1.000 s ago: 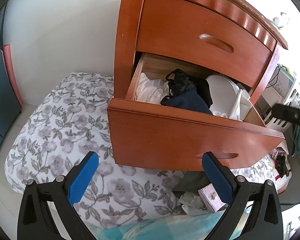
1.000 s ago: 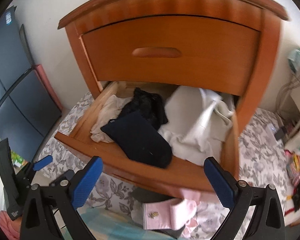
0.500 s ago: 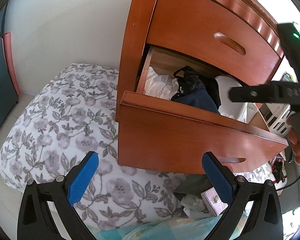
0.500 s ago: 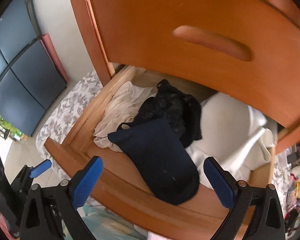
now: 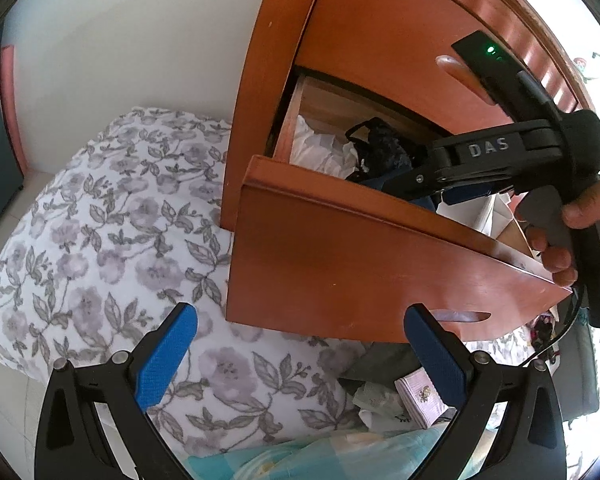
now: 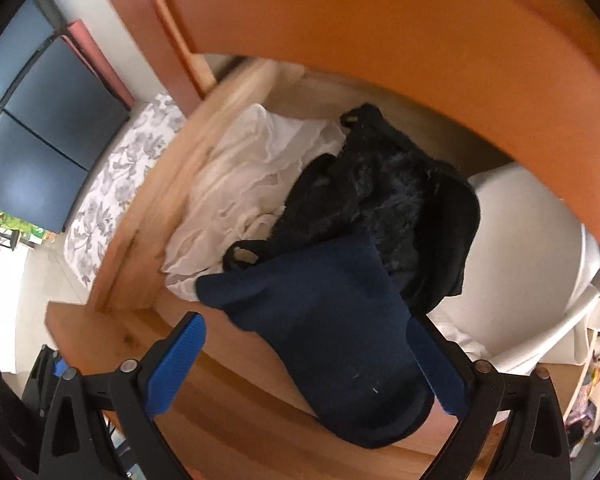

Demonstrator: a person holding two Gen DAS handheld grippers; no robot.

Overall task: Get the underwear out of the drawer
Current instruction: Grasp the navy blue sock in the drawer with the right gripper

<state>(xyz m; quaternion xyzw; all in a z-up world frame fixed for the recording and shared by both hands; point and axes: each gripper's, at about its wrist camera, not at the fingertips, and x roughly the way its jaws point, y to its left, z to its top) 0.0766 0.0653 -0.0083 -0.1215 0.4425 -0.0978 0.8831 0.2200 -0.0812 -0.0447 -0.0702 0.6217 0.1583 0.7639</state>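
Note:
The lower drawer (image 5: 340, 264) of a reddish wooden cabinet stands pulled open. Inside lie navy blue underwear (image 6: 320, 320), a black lacy garment (image 6: 380, 196), crumpled white cloth (image 6: 252, 184) on the left and a pale garment (image 6: 524, 248) on the right. My right gripper (image 6: 312, 364) is open, lowered into the drawer with its blue pads on either side of the navy underwear's near end. In the left wrist view the right gripper (image 5: 452, 184) reaches over the drawer front, held by a hand (image 5: 580, 216). My left gripper (image 5: 300, 356) is open and empty, below the drawer front.
A floral grey-and-white bedspread (image 5: 100, 240) lies left of and below the cabinet. The shut upper drawer (image 6: 380, 20) overhangs the open one closely. Loose clothes and a pink patterned item (image 5: 416, 396) lie under the drawer. A dark panelled cabinet (image 6: 40, 120) stands at far left.
My right gripper has moved forward and down into the drawer, closing in on the navy underwear. The left gripper has drifted slightly left and stayed open.

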